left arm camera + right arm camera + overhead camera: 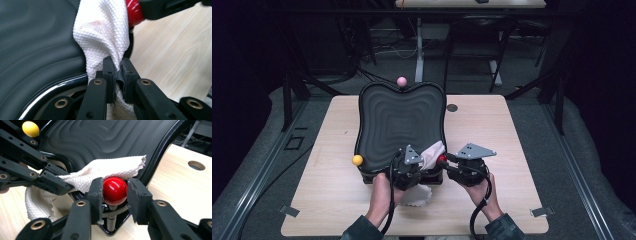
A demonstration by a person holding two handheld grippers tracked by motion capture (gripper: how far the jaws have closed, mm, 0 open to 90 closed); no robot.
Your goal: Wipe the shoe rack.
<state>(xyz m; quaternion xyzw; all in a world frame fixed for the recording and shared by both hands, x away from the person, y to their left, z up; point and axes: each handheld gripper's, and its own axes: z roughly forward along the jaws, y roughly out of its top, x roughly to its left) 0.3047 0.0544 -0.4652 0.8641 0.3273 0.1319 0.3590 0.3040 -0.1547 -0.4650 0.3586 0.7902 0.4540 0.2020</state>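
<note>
Your right claw (pixel 115 192) is clamped on the red knob (pixel 115 190) at the tray's (pixel 387 120) near right corner, steadying it, while your left claw (pixel 117 75) pinches the cloth (pixel 102 35) there, so wipe leftward next.

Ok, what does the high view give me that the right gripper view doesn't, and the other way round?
High view alone: the pink ball at the black tray's far edge, the whole table, both hands. Right gripper view alone: the right gripper closed on the red ball, and the post under that ball. Both: the tray, the white cloth pinched by the left gripper, the yellow ball, the table's round hole.
</note>
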